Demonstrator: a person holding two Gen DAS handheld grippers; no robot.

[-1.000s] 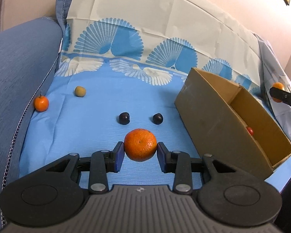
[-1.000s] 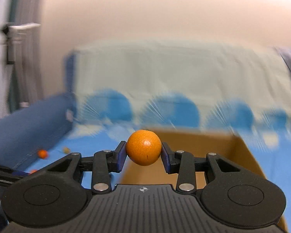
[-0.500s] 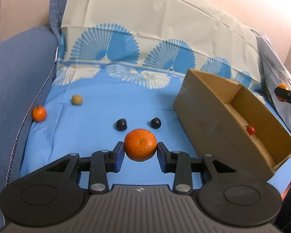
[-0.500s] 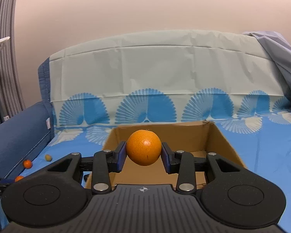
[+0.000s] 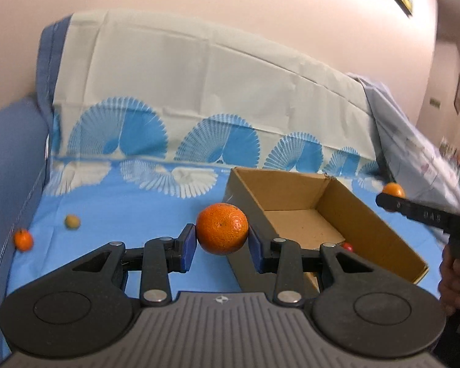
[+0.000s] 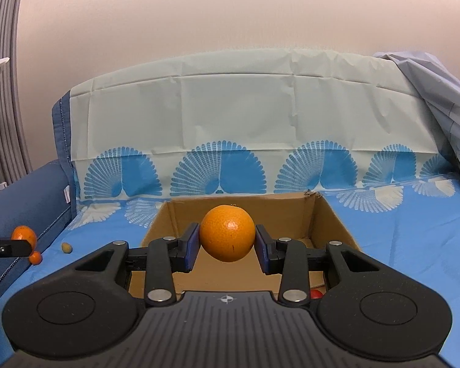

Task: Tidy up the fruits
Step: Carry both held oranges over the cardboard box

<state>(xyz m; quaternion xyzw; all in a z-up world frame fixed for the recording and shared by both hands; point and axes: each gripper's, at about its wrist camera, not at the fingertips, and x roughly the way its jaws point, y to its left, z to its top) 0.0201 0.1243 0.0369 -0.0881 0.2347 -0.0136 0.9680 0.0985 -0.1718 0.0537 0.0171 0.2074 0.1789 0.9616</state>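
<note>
two oranges in the air, one box, room for a fumble

**grips now.** left claw (image 5: pixel 222 247) closed part way on a rough-skinned orange (image 5: pixel 222 228), blue pads pressed on both its sides, centre of the left view. right claw (image 6: pixel 227 250) likewise closed part way on a smoother orange (image 6: pixel 227 233), held mid-frame in the right view, in front of the open cardboard box (image 6: pixel 337 224). neither fruit touching cloth or cardboard.

**where the rest lies.** box at centre right of the left view, open top, tilted look from the lens; a small red fruit (image 5: pixel 348 247) on its floor near the lower corner. still out on the blue cloth (image 5: pixel 132 214): a small orange fruit (image 5: pixel 23 239) at far left by the sofa arm, and a small greenish fruit (image 5: pixel 72 221) just to its right.

**what could go wrong.**
- round, smooth skin between narrow pads: likely to squirt out if squeezed off-centre or jolted, then to roll across the soft cloth.
- left orange seen right at the near wall of the box: a low carry could knock the light cardboard and shove or tip it.
- both claws bound for the same opening, probably: risk of bumping each other above it.
- release from too high: bounce off the floor of the box, or a hit on the red fruit.
- release short of the rim: fruit down the outside of the wall.
</note>
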